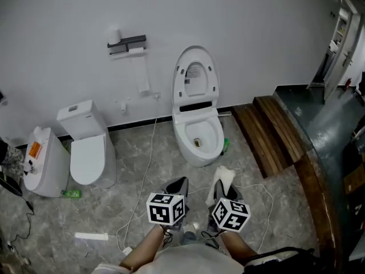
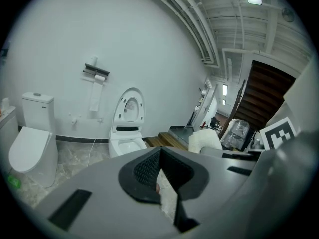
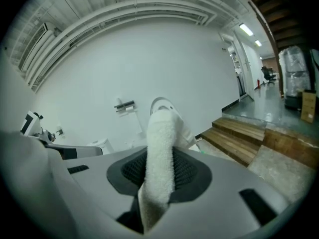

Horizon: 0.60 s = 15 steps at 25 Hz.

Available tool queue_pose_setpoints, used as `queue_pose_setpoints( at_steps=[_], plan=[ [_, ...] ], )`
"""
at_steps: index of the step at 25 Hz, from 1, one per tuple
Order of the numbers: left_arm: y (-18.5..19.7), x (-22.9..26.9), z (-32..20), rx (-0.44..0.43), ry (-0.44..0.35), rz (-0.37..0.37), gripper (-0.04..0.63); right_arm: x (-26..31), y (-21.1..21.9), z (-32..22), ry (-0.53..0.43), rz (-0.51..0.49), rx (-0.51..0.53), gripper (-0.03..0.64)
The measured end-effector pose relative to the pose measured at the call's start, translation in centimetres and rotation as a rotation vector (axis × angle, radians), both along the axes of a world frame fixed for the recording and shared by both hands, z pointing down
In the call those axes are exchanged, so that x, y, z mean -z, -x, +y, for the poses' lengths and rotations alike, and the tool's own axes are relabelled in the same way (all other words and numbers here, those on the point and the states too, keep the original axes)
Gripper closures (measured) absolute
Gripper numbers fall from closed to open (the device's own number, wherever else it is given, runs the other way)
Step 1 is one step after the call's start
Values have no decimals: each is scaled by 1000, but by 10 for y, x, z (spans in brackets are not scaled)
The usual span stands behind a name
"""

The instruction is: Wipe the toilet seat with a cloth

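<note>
"White terry cloth (image 1: 223, 177): where is it, and which way does it point?"

"Clamped in the right gripper (image 1: 224, 190), long axis along the jaws, free end aimed at the toilet (image 1: 183, 136) ahead. Its lid (image 1: 197, 55) is raised against the wall. The left gripper (image 1: 178, 184) is closed on nothing."

"Any writing?"

"An orange label (image 1: 35, 149) on the white unit (image 1: 44, 173) far left and a sticker (image 1: 193, 72) inside the lid, both too small to read."

"Obstacles?"

"A cable (image 1: 149, 153) trails over the floor (image 1: 131, 153). There's a second toilet (image 1: 88, 153) left and wooden steps (image 1: 268, 130) right."
</note>
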<state>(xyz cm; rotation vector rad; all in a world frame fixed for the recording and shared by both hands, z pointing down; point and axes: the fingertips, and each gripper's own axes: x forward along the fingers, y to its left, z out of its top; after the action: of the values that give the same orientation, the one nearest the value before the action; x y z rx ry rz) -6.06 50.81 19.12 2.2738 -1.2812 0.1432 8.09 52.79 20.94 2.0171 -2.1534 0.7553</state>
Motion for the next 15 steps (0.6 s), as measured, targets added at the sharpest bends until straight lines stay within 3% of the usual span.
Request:
queue_pose_setpoints(
  at_steps=[15],
  plan=[
    [-59,-13,-92,-26,31,-16,598,-13,-56,-87,24,3,-1,517]
  ],
)
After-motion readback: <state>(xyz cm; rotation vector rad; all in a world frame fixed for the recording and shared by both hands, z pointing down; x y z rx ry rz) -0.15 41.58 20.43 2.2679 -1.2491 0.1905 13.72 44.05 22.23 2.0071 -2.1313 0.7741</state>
